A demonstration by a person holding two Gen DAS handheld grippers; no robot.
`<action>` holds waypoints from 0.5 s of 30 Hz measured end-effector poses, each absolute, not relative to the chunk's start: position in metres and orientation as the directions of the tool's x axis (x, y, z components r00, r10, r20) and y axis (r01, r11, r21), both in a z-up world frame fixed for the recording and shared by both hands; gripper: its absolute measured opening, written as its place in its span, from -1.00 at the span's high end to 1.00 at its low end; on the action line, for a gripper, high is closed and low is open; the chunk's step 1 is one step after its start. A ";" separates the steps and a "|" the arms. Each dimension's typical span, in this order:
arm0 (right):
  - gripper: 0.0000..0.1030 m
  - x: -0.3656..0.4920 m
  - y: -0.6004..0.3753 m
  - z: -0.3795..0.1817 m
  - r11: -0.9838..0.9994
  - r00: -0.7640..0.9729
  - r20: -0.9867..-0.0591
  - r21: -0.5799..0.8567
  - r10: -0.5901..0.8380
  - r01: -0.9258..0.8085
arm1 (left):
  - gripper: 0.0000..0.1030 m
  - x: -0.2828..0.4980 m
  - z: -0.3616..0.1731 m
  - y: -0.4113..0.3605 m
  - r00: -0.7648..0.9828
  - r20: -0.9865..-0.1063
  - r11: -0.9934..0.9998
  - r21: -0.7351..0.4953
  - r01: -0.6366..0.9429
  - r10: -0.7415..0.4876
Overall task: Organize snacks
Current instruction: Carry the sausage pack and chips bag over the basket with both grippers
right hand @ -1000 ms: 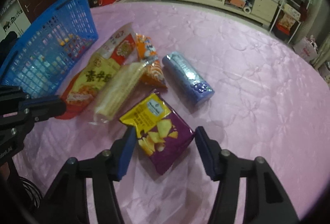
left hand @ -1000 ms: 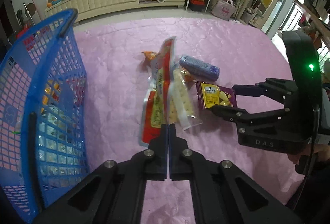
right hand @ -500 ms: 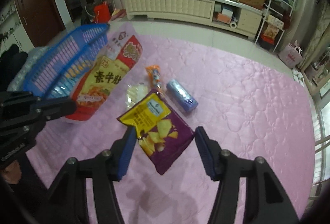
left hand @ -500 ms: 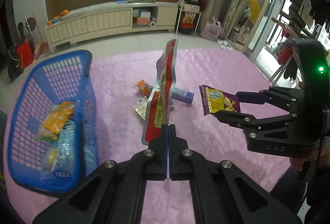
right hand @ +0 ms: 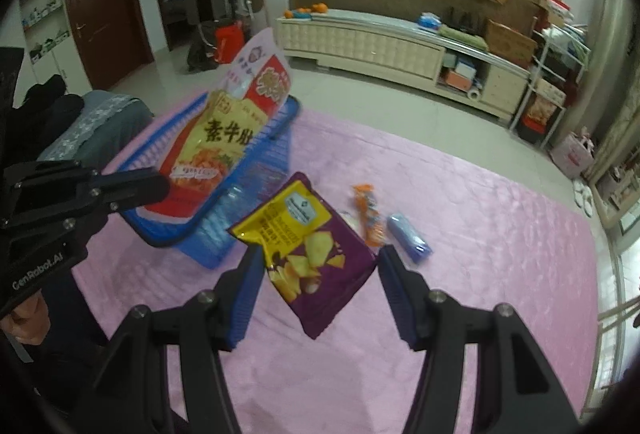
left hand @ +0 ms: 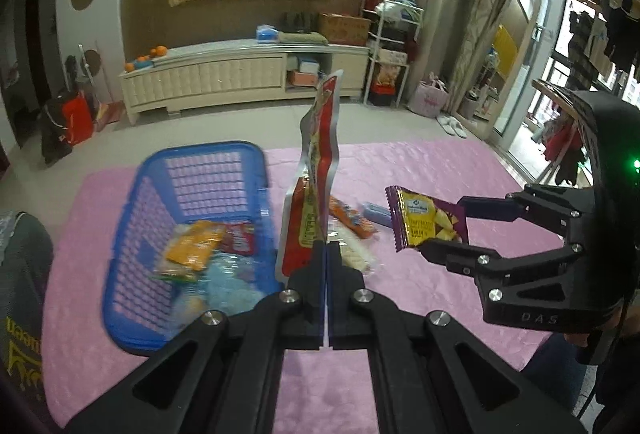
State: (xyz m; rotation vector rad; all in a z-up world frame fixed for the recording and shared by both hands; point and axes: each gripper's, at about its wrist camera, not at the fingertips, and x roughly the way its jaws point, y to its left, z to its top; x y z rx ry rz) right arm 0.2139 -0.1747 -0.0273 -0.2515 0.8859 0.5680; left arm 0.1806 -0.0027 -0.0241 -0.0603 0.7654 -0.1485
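Left gripper [left hand: 325, 254] pinches the red-yellow packet [left hand: 316, 170] by its bottom edge, just right of the blue basket [left hand: 132, 234]. Right gripper [right hand: 320, 274] clamps the purple chip bag [right hand: 316, 254] across its width, aloft, further right of the basket. Risk: the tall packet flops from that thin edge grip, missing the basket.

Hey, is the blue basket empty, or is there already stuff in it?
Not empty. The blue basket on the pink cloth already holds several snack packets, among them an orange one, a red one and clear wrappers.
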 end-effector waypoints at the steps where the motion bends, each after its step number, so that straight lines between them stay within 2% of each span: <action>1: -0.22 0.213 -0.168 -0.026 0.820 0.497 -0.784 0.026 0.372 -0.572 | 1.00 0.178 -0.024 0.002 0.712 -0.687 0.989 -0.104 0.106 -0.148; 15: -0.22 0.217 -0.098 -0.018 0.785 0.484 -0.752 0.069 0.446 -0.616 | 1.00 0.178 -0.024 0.069 0.709 -0.704 0.999 -0.048 0.009 -0.040</action>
